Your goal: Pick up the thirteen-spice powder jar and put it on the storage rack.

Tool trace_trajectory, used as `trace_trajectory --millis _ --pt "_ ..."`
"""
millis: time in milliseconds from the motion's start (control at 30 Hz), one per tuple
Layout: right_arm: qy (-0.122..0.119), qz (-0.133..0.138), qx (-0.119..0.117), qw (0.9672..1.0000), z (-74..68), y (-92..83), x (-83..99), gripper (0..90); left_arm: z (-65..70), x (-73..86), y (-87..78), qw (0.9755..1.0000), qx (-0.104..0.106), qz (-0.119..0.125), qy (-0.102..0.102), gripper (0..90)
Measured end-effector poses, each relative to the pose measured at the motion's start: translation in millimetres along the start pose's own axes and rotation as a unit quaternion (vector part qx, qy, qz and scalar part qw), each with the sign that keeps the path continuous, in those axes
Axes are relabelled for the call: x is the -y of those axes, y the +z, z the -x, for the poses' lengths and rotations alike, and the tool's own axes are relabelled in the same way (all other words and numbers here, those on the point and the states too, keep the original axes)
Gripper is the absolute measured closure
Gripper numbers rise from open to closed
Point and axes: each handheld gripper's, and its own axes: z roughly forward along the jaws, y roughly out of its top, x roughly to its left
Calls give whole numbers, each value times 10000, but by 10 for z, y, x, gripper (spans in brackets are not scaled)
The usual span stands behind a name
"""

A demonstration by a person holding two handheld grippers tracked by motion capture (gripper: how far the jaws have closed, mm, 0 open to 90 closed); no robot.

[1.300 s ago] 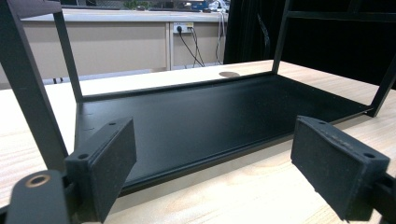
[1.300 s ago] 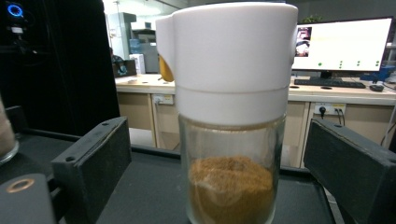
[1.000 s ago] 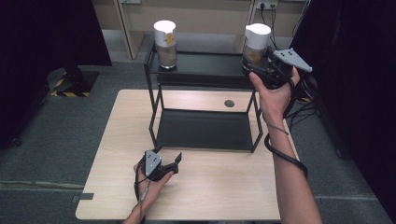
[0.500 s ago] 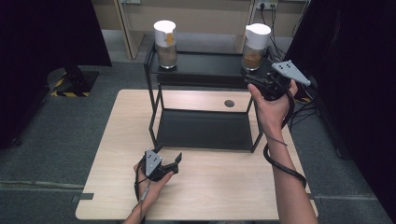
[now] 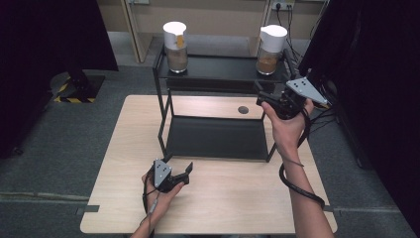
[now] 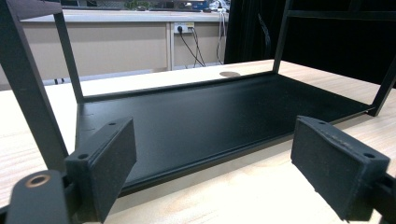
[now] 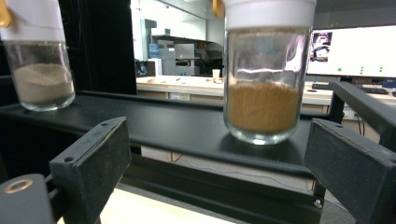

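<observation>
Brown-powder jar (image 7: 261, 84) sits on the rack's top shelf (image 5: 223, 74), right end. My right claw (image 5: 267, 99) is just short of it, jaws apart, empty: approach step. Next I push forward level and straddle the glass. Left claw (image 5: 181, 173) rests apart on the desk (image 5: 223, 198). Jar lid cut off in the right gripper view.

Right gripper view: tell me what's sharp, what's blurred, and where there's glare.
Right gripper view: the brown-powder jar is sharp, with window glints on its glass; the near jaws look soft; the monitor behind is washed out. High view: evenly lit, the table has soft shadows.
</observation>
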Motion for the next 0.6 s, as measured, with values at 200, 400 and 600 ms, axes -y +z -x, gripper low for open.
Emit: trace_trajectory --millis 200,400,600 --pt "6 -53 -54 10000 -22 -70 124 74 0 2 -1 10000 -2 5 -3 135" --pt "31 -75 -100 9999 -31 -142 259 74 3 3 0 10000 -3 9 9 135" --pt "-3 -154 -120 9998 -41 -184 385 74 2 4 0 10000 -3 12 6 135"
